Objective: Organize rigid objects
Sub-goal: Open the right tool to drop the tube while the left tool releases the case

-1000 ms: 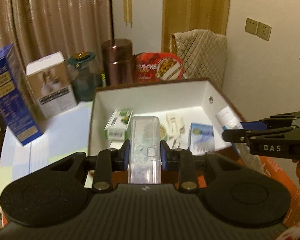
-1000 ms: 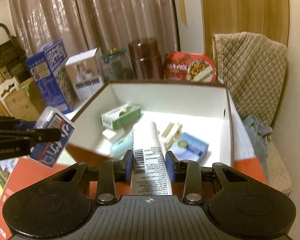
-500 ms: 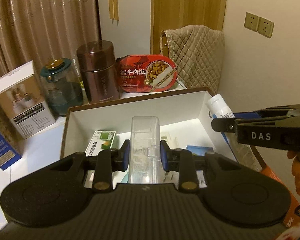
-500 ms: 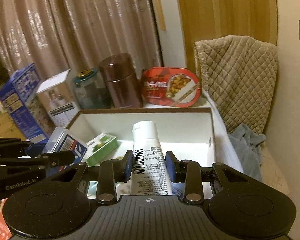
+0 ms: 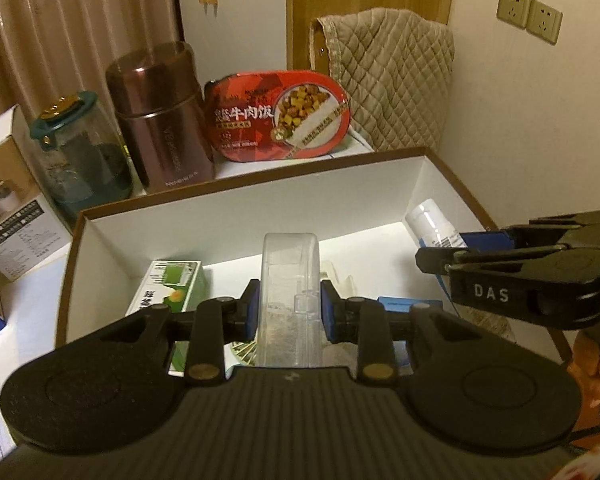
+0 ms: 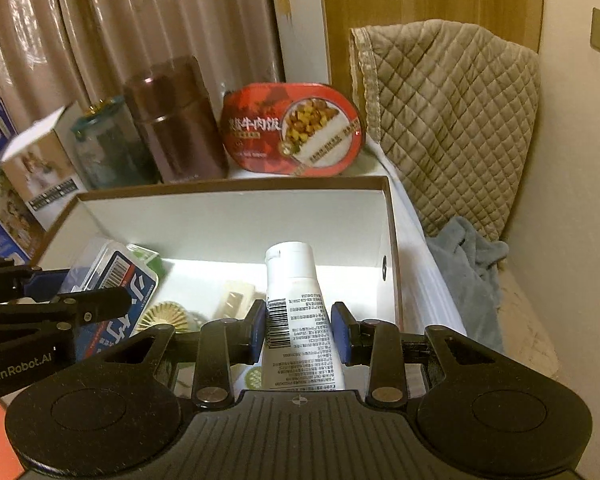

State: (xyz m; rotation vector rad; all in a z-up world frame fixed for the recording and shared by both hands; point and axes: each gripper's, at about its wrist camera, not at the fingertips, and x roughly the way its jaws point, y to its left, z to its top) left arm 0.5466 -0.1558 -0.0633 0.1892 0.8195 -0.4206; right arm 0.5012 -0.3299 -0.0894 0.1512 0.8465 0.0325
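My left gripper (image 5: 290, 309) is shut on a clear plastic case (image 5: 290, 280), held over the open white box (image 5: 236, 216) with brown edges. In the right wrist view that case (image 6: 112, 276) shows a blue barcode label, and the left gripper (image 6: 52, 304) holds it above the box's left side. A white tube (image 6: 298, 312) with a flip cap sits between the blue pads of my right gripper (image 6: 300, 330), which is shut on it over the box's (image 6: 240, 216) right half. The left wrist view shows the tube's cap (image 5: 432, 222) in the right gripper (image 5: 448, 250).
Inside the box lie a green carton (image 5: 168, 288), a blue packet (image 5: 404, 304), a cream holder (image 6: 236, 298) and a round woven disc (image 6: 164, 316). Behind it stand a brown canister (image 5: 160, 120), a glass jar (image 5: 80, 148) and a red meal tin (image 5: 276, 116). A quilted chair (image 6: 448, 120) is at right.
Both grippers have moved forward and down with their objects, from in front of the box's near wall to above its inside. The back wall and the items behind it look nearer.
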